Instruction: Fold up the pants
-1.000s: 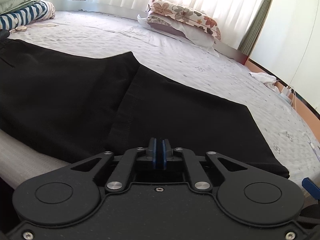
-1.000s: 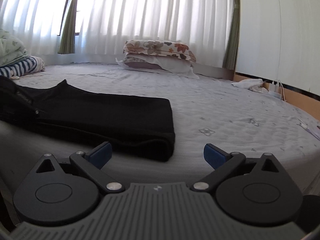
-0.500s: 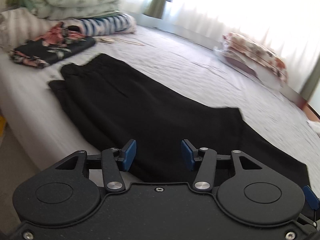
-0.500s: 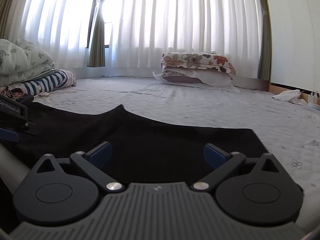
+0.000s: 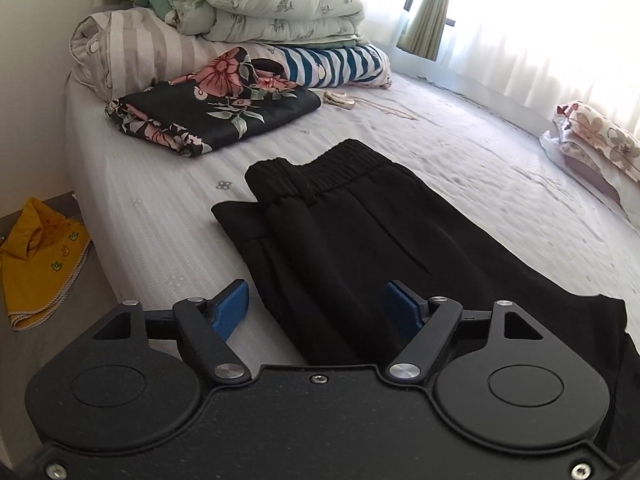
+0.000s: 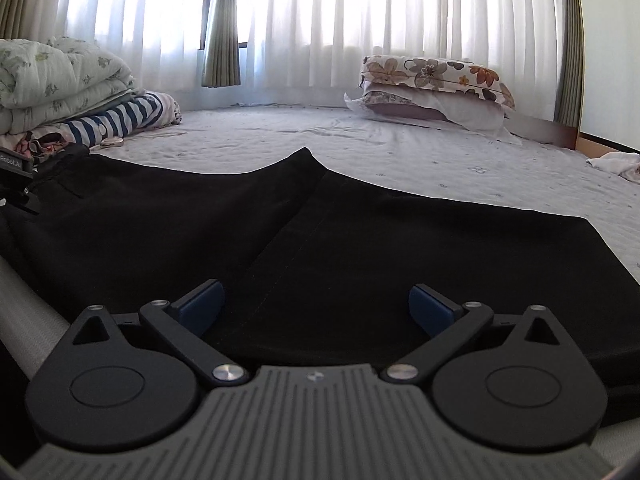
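Note:
Black pants [image 5: 360,240] lie flat along the near edge of the bed, folded leg on leg, with the elastic waistband [image 5: 320,172] at the far left end. My left gripper [image 5: 316,310] is open and empty, just over the near edge of the waist part. My right gripper [image 6: 316,308] is open and empty, low over the pants [image 6: 320,232] near the crotch seam, with the leg part to its right. The left gripper's body [image 6: 16,176] shows at the left edge of the right wrist view.
Folded floral cloth [image 5: 212,112], a striped blanket [image 5: 332,64] and green quilts [image 5: 256,0] are stacked at the bed's left end. Floral pillows [image 6: 432,84] lie at the far side. A yellow cloth [image 5: 40,256] lies on the floor to the left.
My left gripper opened, let go of the pants and swung left toward the waistband. My right gripper moved left from the leg end toward the middle of the pants, still open.

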A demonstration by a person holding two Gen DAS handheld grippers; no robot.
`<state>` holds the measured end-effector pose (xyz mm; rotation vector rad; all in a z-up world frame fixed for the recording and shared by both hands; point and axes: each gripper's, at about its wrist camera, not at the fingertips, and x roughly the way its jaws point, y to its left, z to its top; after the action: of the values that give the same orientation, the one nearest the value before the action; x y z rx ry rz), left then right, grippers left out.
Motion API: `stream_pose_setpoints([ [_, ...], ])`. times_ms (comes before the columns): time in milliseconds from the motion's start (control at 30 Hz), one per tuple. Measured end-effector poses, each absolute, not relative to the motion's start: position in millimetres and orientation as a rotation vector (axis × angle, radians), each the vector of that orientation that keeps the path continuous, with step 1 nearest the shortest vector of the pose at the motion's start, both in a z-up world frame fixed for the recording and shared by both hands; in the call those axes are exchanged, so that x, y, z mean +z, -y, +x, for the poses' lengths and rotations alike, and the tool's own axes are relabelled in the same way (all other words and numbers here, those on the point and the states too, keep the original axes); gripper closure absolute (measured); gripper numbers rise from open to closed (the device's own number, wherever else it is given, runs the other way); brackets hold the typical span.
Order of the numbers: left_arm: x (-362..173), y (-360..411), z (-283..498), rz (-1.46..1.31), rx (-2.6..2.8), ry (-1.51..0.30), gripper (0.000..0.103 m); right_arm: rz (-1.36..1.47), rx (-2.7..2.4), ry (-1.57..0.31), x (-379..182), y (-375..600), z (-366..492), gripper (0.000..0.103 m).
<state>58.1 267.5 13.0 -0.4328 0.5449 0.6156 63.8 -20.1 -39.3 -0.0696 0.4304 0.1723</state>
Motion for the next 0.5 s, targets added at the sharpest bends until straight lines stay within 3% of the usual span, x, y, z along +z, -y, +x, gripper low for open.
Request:
stream_pose_setpoints([
  [200,10,-276,66,-0.487,0.656,-0.495,0.019,-0.078,0.189,-0.435,-39,20,65,0.000],
  [500,-7,-309,51,-0.794,0.717,-0.251,0.012,-0.081,0.190,-0.432,-40,19,64,0.000],
])
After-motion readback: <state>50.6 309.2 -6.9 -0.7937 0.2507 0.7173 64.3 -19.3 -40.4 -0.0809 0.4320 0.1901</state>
